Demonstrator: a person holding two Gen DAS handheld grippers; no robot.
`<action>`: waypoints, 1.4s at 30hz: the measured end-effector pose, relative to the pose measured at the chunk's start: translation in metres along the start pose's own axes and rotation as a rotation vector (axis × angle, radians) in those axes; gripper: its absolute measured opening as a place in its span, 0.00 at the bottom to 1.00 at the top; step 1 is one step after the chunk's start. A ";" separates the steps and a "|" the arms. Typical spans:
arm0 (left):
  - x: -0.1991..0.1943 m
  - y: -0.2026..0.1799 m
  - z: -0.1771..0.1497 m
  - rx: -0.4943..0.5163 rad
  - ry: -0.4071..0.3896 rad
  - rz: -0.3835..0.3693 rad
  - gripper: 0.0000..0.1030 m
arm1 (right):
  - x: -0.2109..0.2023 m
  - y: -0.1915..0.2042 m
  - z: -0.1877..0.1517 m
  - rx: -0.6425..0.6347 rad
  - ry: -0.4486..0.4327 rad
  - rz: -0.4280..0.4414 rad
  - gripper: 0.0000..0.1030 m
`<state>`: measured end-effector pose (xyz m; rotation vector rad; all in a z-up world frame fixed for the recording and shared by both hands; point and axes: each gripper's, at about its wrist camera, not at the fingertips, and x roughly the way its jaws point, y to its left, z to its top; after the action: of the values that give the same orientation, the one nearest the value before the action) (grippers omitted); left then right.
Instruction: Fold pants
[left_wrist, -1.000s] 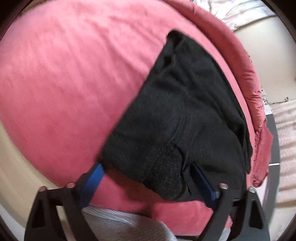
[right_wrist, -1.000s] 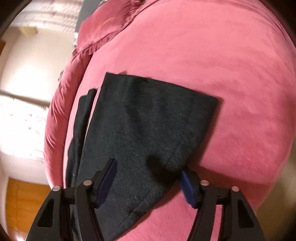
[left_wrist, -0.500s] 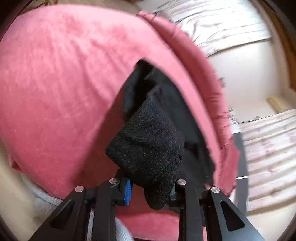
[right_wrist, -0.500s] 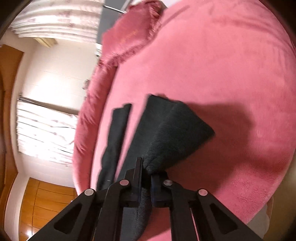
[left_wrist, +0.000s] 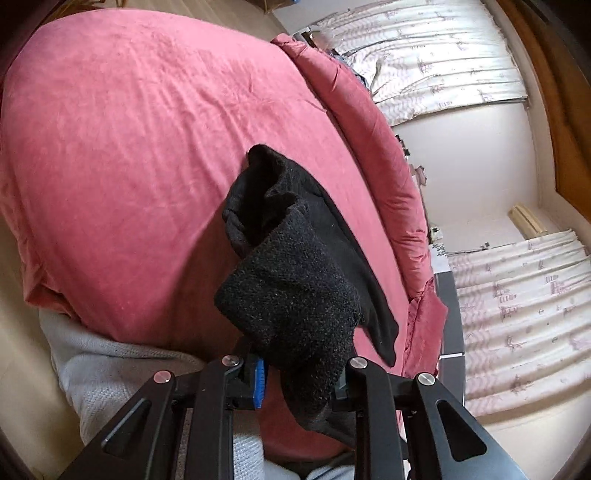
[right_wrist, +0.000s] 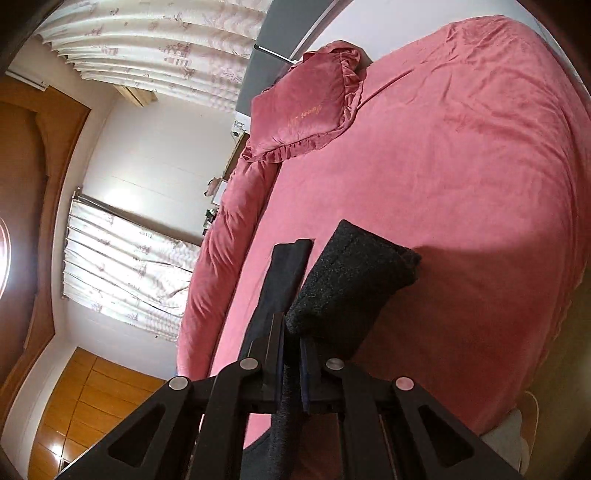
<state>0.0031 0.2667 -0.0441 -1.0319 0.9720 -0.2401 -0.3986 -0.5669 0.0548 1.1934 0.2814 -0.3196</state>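
Black knit pants were pinched at the near edge by both tools; the left gripper had just closed on a thick bunch of the fabric, which filled the gap between its pads and drooped below them; the right gripper was clamped nearly flat on a thinner edge of the same garment, cloth visibly sandwiched between its fingers. Near end of the pants hung lifted off the pink bedspread; far end lay on the bed, running away from both jaws toward the pillow side. Long axis therefore pointed straight ahead of the grippers (roughly along their own pointing line), so a fold would likely mean carrying the held edge forward over the resting part. Neither hand judged clearly nearer; each held its own corner. A darker strip lay beside the raised fold in the right view, probably the other leg or an under-layer; could not tell which. Containers: none in view. Risk, as a judgement: the uneven bites (bulky left, thin right) could skew the fold line.
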 end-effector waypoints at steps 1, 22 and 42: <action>0.004 -0.001 0.003 -0.002 0.009 0.005 0.22 | 0.001 0.002 0.003 -0.003 -0.001 -0.001 0.06; 0.184 -0.094 0.188 -0.202 -0.136 0.022 0.55 | 0.357 0.211 0.097 -0.266 0.060 -0.137 0.32; 0.121 0.006 0.092 -0.033 -0.318 0.126 0.98 | 0.388 0.032 0.014 -0.175 0.279 -0.232 0.57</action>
<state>0.1431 0.2549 -0.1028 -0.9988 0.7495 0.0446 -0.0282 -0.6059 -0.0602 1.0328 0.6813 -0.3225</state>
